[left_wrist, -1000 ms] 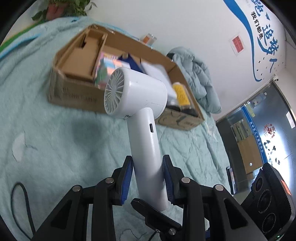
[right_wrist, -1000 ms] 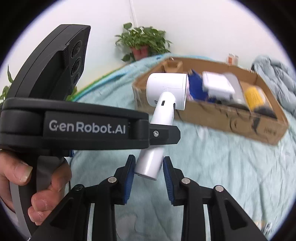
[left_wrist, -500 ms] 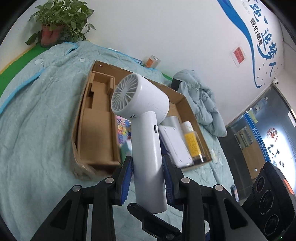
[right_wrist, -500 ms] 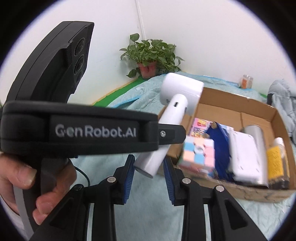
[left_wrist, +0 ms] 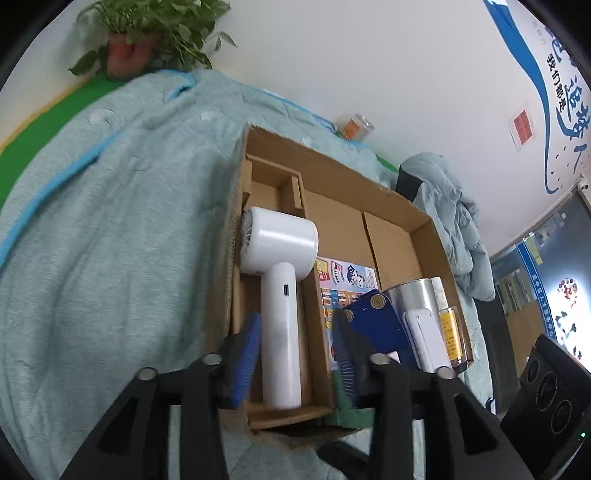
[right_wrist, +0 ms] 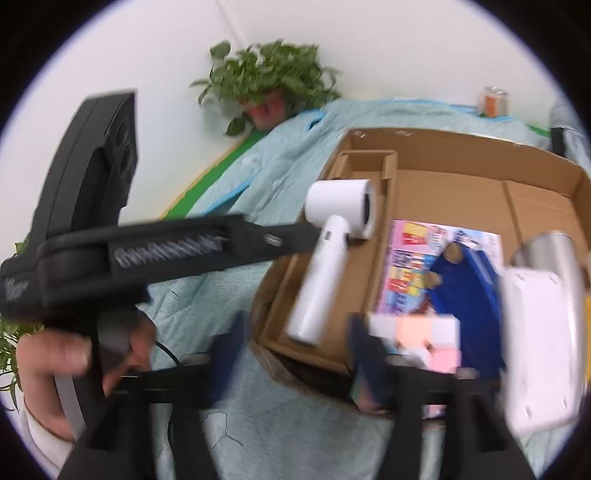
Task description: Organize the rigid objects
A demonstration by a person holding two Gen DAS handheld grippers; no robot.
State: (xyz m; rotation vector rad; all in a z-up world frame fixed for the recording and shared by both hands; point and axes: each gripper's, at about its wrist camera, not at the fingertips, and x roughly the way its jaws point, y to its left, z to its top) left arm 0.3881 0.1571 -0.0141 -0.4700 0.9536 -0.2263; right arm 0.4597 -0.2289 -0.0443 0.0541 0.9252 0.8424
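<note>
Teal blanket (left_wrist: 110,258): one cardboard box (left_wrist: 332,173), one white hairdryer (left_wrist: 279,295) inside.

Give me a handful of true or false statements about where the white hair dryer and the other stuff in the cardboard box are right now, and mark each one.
1. The white hair dryer lies in the narrow compartment at the left end of the cardboard box. True.
2. The left gripper is clamped on the dryer's handle. False: its jaws have just been opening, and the handle lies loose between them.
3. The right gripper has its jaws apart. True; they have just been opening too.
4. The potted plant stands inside the box. False: it stands by the wall, beyond the blanket.
5. The silver can stands outside the box. False: it is inside, beside the blue object.
</note>
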